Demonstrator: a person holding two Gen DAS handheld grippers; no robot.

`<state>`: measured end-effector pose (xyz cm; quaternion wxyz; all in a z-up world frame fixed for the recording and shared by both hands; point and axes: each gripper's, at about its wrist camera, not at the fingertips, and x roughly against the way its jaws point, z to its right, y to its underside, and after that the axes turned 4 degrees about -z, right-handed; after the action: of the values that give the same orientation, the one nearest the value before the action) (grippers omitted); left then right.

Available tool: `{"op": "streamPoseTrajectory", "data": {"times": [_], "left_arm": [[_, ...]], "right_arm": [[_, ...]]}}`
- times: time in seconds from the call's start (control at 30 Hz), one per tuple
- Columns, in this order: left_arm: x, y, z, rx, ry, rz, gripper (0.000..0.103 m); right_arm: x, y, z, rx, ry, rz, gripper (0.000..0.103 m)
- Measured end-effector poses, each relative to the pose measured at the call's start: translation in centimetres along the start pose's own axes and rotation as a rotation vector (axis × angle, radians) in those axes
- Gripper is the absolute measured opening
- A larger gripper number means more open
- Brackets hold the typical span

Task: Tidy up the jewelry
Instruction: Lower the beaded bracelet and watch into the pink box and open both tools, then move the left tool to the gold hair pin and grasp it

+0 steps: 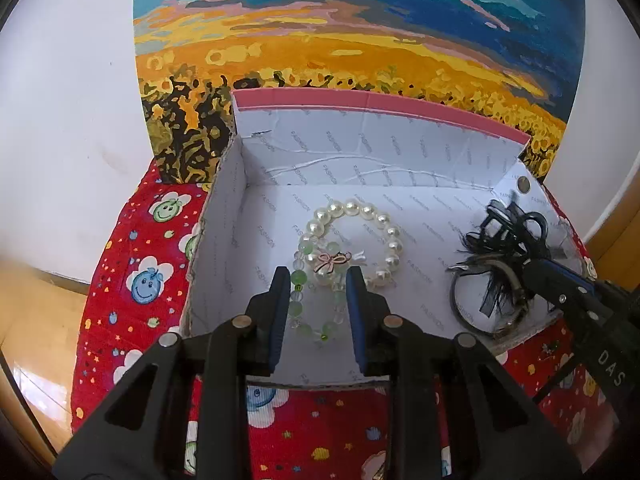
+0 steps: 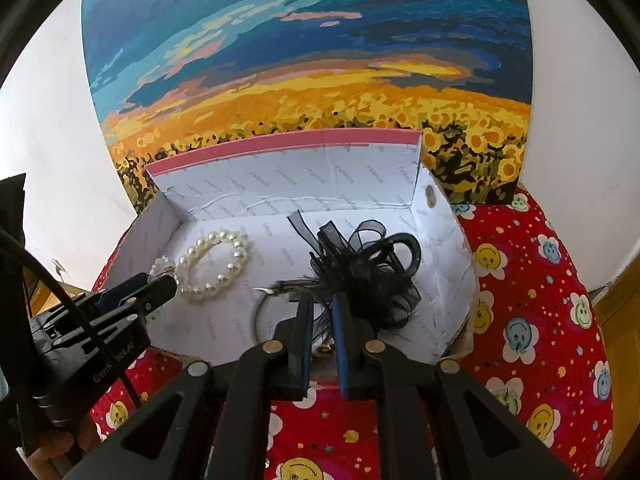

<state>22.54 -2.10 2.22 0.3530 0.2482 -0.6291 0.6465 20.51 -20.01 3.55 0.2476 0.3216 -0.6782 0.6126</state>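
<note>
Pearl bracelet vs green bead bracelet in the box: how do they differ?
The white pearl bracelet has opaque, glossy white beads; the green and clear glass-like bead bracelet has translucent ones. The pearl bracelet lies farther back in the white cardboard box, clear of the left gripper; the green bracelet lies between its fingers. Both are bead loops flat on the box floor, overlapping at a small bow charm.
</note>
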Motion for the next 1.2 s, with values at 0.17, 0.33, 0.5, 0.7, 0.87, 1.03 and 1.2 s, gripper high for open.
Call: {"op": "streamPoseTrajectory", "data": {"times": [0.17,0.33,0.5,0.7,0.87,1.03,1.2], "left_arm": [[0.0,0.0,0.1,0.0,0.003,-0.003,0.025],[0.2,0.1,0.3,0.002,0.013,0.0,0.046],[0.8,0.1,0.4,-0.002,0.012,0.012,0.061],[1.8,0.3,0.9,-0.008,0.017,-0.003,0.07],[3.0,0.9,1.2,-0.018,0.023,-0.02,0.073],[5.2,1.8,0.5,-0.027,0.003,-0.007,0.074],[6.6,3.2,-1.2,-0.005,-0.037,-0.022,0.076]], "right_arm": [[0.4,0.0,-0.3,0.0,-0.006,0.002,0.013],[1.2,0.0,-0.4,-0.006,-0.018,0.014,0.036],[2.5,0.1,-0.6,-0.002,-0.023,0.026,0.049],[4.8,1.0,-0.8,0.011,-0.056,0.036,0.059],[6.6,2.0,-0.4,0.003,-0.045,0.049,0.065],[7.7,3.3,0.2,-0.01,-0.048,0.036,0.07],[7.9,4.9,0.6,-0.015,-0.035,0.004,0.071]]}}
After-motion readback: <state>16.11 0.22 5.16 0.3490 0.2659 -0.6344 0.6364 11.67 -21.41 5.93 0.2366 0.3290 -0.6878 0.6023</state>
